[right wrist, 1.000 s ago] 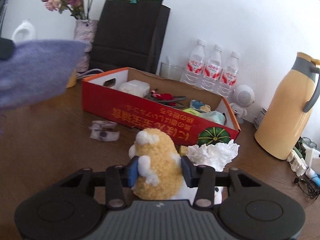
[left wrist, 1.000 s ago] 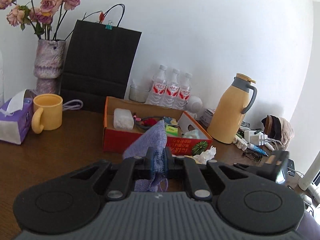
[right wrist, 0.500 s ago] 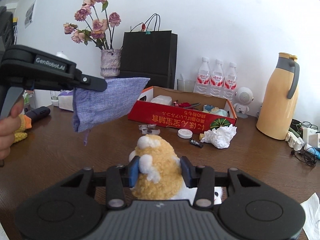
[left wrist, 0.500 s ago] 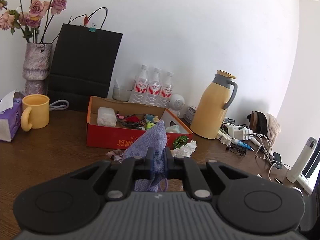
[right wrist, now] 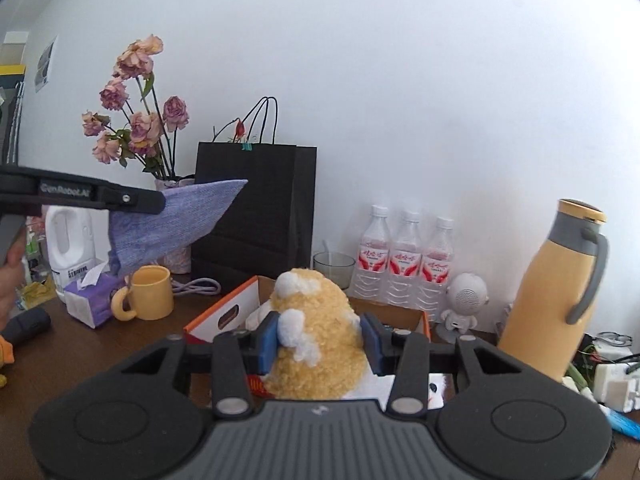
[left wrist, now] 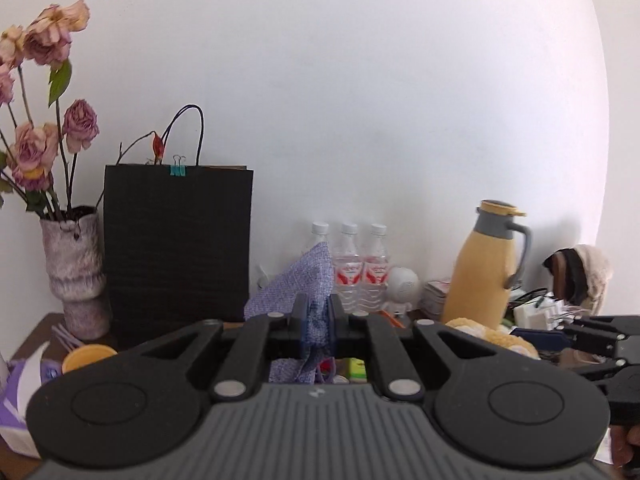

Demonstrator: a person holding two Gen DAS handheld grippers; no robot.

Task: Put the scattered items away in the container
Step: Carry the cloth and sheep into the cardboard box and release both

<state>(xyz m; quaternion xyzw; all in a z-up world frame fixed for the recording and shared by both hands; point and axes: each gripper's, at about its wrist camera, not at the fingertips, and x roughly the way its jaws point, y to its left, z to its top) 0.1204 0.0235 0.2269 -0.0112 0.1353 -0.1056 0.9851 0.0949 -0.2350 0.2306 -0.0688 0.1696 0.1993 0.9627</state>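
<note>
Aloft, the left gripper (left wrist: 318,316) is clamped on a purple woven cloth (left wrist: 304,280); a fluffy yellow-and-white plush toy (right wrist: 316,336) is squeezed by the right gripper (right wrist: 320,340).

Dark wooden table (right wrist: 92,356) against a white wall. On the far left: vase (left wrist: 74,272), jug (right wrist: 70,240), tissue box (right wrist: 90,300), yellow mug (right wrist: 150,294). Behind the mug, a cable (right wrist: 198,286) and a black bag (right wrist: 256,208). Mid-table: red box (right wrist: 224,314), open-topped. Behind it, a glass (right wrist: 334,266), three bottles (right wrist: 408,262), a small white figure (right wrist: 466,300). To the right: yellow flask (right wrist: 554,292), then chargers (right wrist: 612,380) at the right edge.
</note>
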